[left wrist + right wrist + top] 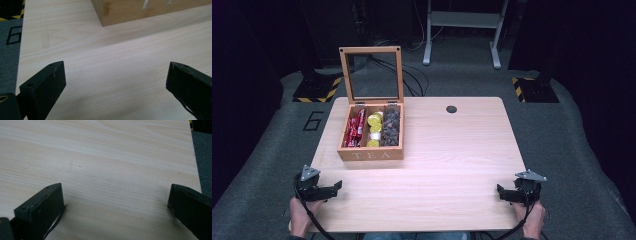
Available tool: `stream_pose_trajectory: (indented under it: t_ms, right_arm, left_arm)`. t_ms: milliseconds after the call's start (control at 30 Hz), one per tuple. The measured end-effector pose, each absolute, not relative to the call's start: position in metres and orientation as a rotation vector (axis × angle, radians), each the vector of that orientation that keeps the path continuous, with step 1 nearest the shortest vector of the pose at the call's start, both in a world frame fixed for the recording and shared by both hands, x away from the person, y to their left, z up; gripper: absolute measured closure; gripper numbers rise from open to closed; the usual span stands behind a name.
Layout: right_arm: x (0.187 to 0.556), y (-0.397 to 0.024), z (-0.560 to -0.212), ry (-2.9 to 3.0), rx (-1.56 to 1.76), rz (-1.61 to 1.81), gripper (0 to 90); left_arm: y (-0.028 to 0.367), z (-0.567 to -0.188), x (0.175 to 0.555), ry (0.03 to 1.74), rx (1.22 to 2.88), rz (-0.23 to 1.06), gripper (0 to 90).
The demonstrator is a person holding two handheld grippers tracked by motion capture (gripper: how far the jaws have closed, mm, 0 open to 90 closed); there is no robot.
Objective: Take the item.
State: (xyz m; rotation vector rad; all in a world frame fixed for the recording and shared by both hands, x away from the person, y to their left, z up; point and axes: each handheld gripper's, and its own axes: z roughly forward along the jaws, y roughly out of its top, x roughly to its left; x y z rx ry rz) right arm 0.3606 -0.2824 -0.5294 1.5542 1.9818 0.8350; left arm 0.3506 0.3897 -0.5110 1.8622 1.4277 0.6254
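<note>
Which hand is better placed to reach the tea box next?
Probably left. The left gripper rests just below the tea box, open and empty; the right gripper sits at the far corner of the table.

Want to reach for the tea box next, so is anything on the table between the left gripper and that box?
Nothing visible. Bare table lies between the left gripper, jaws open and empty, and the tea box, lid up.

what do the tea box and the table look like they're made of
Tea box: seemingly light bamboo or wood, smooth finish, grain visible on its corner; its raised lid has a see-through pane, glass or plastic. Table: pale wood-grain top, matte, possibly laminate.
</note>
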Motion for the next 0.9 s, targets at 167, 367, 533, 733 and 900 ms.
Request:
stream_pose_trajectory:
  t_ms: [167, 367, 533, 733, 900]
  right_arm:
    - [0.361, -0.282, -0.529, 1.980, 1.562, 0.839, 0.0]
    - [0.360, -0.283, -0.530, 1.988, 1.550, 0.835, 0.1]
    - [0.360, -0.283, -0.530, 1.990, 1.547, 0.837, 0.1]
    - [0.360, -0.283, -0.530, 1.989, 1.549, 0.838, 0.2]
    - [0.360, -0.284, -0.530, 1.994, 1.544, 0.837, 0.2]
  left_arm:
    - [0.389, -0.502, 0.352, 1.407, 1.873, 0.631, 0.2]
    - [0.383, -0.490, 0.358, 1.384, 1.880, 0.638, 0.2]
    - [0.377, -0.480, 0.365, 1.367, 1.886, 0.643, 0.3]
    - [0.371, -0.467, 0.376, 1.342, 1.880, 0.646, 0.8]
    - [0.368, -0.458, 0.385, 1.331, 1.881, 0.637, 1.3]
